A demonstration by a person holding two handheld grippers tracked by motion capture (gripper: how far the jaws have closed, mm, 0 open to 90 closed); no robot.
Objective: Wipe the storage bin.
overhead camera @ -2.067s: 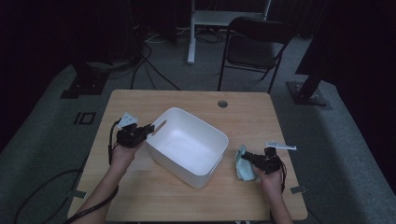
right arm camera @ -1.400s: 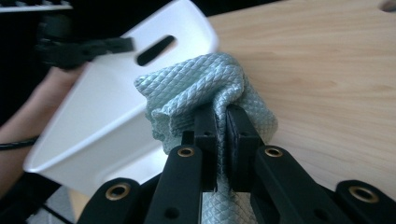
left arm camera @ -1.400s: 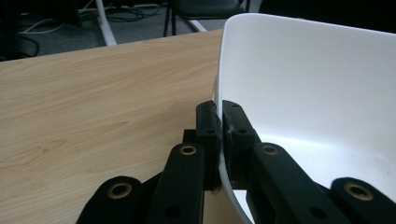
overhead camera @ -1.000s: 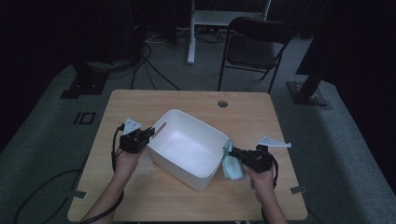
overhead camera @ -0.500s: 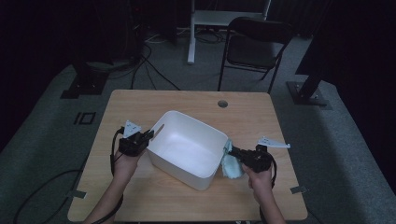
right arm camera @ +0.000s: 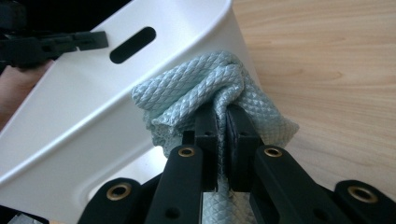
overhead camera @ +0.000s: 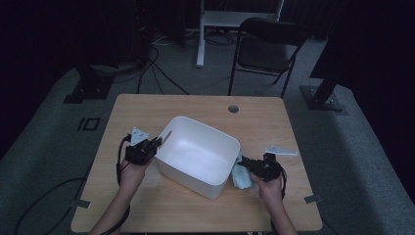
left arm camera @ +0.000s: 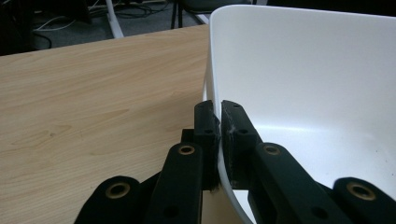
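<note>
A light wooden table with a rectangular top stands on a grey carpeted floor. Near the middle of its far edge there is a small round hole. A white tub sits on the tabletop about midway, turned at an angle to the table's edges. Just beside the tub's right-hand wall lies a crumpled pale green cloth, touching that wall and resting on the wood.
</note>
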